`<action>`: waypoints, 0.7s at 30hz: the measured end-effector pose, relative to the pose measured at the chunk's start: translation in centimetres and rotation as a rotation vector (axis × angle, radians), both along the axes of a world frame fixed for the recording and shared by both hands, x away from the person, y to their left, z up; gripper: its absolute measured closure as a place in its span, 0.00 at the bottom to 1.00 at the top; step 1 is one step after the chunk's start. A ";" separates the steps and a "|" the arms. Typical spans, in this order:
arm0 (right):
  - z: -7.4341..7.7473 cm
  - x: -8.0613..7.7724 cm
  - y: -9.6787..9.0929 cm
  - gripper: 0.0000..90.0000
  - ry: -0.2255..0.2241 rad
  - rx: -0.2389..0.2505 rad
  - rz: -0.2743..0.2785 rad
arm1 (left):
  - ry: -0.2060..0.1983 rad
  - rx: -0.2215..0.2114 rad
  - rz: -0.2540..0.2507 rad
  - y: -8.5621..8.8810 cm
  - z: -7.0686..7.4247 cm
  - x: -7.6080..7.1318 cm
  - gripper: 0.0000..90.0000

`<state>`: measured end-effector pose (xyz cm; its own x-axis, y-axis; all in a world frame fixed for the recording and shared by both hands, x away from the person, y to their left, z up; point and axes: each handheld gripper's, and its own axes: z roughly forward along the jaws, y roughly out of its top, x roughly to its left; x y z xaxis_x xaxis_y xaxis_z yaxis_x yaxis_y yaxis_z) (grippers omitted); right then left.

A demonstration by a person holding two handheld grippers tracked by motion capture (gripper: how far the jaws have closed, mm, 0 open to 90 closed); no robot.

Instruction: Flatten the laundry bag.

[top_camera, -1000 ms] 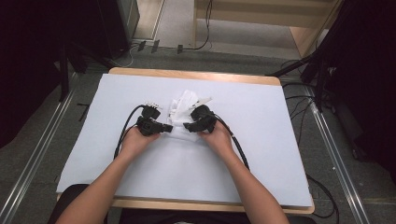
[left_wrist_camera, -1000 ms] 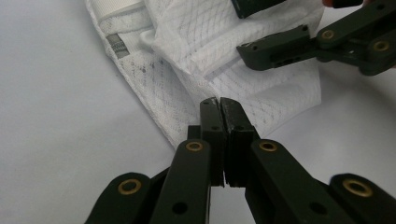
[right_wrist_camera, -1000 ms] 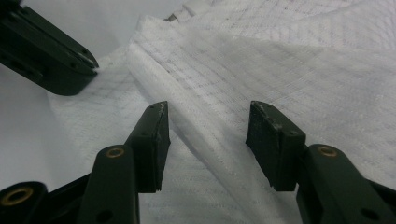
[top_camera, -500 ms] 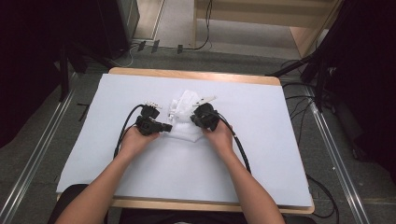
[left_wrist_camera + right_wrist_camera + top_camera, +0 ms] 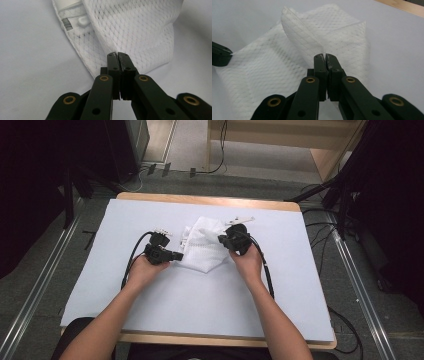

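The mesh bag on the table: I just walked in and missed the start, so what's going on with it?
A person works a white mesh bag on the white-covered table with two handheld grippers. The left gripper is shut on one edge of the mesh. The right gripper has just closed on a fold of it, pinching it up.

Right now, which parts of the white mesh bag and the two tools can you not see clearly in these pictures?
- Inside of the mesh bag: all views, the folded layers cover it.
- Small printed label near the bag's edge: left gripper view, too small and blurred to read.
- Fabric pinched by the right tool: right gripper view, the shut jaws hide it.
- Left tool: high view, its tips too small to make out.
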<state>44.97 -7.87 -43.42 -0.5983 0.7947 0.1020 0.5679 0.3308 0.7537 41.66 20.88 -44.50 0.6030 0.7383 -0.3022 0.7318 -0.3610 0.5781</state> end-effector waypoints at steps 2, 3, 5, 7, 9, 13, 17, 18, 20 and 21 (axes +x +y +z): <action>0.0 0.0 -0.7 1.00 0.005 0.004 -0.017 | -0.001 0.004 0.003 0.2 0.1 0.0 1.00; 0.0 0.1 -1.1 1.00 0.010 0.010 -0.024 | 0.000 0.001 0.006 0.3 0.1 0.1 1.00; -0.1 0.1 -1.8 0.99 0.019 0.018 -0.037 | 0.000 -0.004 0.015 0.5 0.1 0.1 1.00; -0.3 0.1 -2.5 0.99 0.024 0.032 -0.051 | 0.001 -0.004 0.017 0.7 0.1 0.2 1.00; -0.4 0.0 -3.1 0.99 0.028 0.045 -0.068 | 0.001 0.001 0.020 0.8 0.1 0.2 1.00; -0.7 -0.1 -4.2 0.99 0.039 0.056 -0.087 | 0.005 -0.001 0.025 1.0 0.1 0.3 1.00; -1.0 -0.3 -5.1 0.99 0.056 0.059 -0.104 | 0.005 0.001 0.027 1.2 0.1 0.4 1.00; -1.1 -0.3 -5.3 0.99 0.055 0.063 -0.109 | 0.006 0.001 0.028 1.3 0.1 0.4 1.00; -1.1 -0.3 -5.8 0.97 0.062 0.065 -0.118 | 0.004 0.004 0.032 1.5 0.1 0.4 1.00; -1.2 -0.2 -6.0 0.96 0.066 0.069 -0.126 | 0.006 0.003 0.035 1.6 0.2 0.4 1.00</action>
